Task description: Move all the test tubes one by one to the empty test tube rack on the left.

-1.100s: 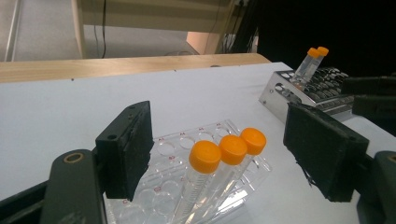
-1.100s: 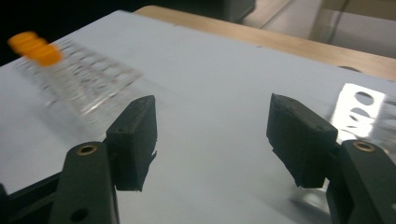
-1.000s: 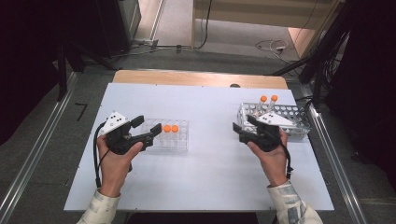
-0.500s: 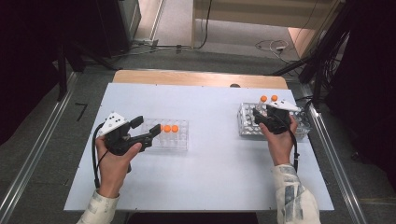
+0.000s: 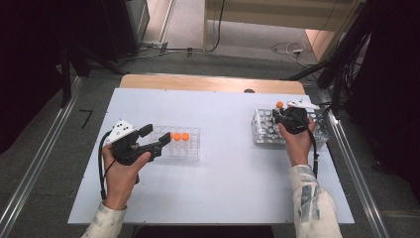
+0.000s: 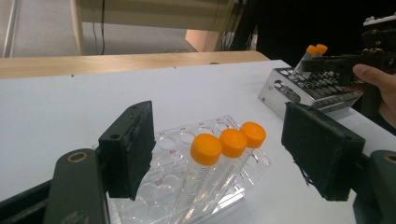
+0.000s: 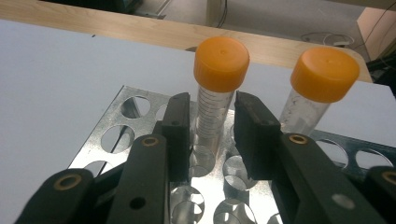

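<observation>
Right hand-held gripper (image 7: 212, 135) level, astride tube (image 7: 215, 102)

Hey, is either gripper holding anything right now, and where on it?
The right gripper has just been closing on an orange-capped tube in the metal rack, gripping its clear body below the cap. The left gripper is open, holding nothing.
</observation>
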A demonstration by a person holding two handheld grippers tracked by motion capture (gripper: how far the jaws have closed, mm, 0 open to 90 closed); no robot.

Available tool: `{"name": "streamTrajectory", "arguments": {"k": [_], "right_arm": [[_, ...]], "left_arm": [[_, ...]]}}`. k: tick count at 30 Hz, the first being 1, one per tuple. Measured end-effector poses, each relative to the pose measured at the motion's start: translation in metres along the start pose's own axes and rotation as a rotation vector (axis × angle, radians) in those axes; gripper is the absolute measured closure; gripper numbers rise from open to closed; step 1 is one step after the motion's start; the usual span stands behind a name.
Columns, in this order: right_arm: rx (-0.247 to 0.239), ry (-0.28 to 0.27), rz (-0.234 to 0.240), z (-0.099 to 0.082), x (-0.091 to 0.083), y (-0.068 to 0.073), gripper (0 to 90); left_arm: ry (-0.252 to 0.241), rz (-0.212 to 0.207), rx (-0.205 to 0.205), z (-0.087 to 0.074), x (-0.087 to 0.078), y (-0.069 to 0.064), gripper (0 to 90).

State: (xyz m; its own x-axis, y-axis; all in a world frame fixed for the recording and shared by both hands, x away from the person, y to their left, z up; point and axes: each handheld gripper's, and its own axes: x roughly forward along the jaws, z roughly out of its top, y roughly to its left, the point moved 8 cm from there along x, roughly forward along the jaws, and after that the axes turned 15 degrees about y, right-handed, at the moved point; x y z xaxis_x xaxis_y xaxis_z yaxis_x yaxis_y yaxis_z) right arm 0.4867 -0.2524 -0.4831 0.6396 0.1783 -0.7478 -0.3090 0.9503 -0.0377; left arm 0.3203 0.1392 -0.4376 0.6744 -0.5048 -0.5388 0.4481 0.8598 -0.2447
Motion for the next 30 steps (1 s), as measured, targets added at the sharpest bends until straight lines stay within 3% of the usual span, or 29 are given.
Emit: {"name": "streamTrajectory", "arguments": {"k": [10,15,30], "right_arm": [[-0.009,0.025,0.000,0.004,0.008,0.000,70.9],[-0.016,0.008,0.000,0.006,0.005,0.002,71.8],[-0.028,-0.117,0.027,0.026,-0.045,0.006,72.0]], "left_arm": [[0.008,-0.001,0.002,-0.001,0.001,0.000,25.9],[0.007,0.001,-0.001,-0.001,0.001,0.001,25.9],[0.000,0.002,-0.001,-0.001,-0.001,0.000,24.5]]}}
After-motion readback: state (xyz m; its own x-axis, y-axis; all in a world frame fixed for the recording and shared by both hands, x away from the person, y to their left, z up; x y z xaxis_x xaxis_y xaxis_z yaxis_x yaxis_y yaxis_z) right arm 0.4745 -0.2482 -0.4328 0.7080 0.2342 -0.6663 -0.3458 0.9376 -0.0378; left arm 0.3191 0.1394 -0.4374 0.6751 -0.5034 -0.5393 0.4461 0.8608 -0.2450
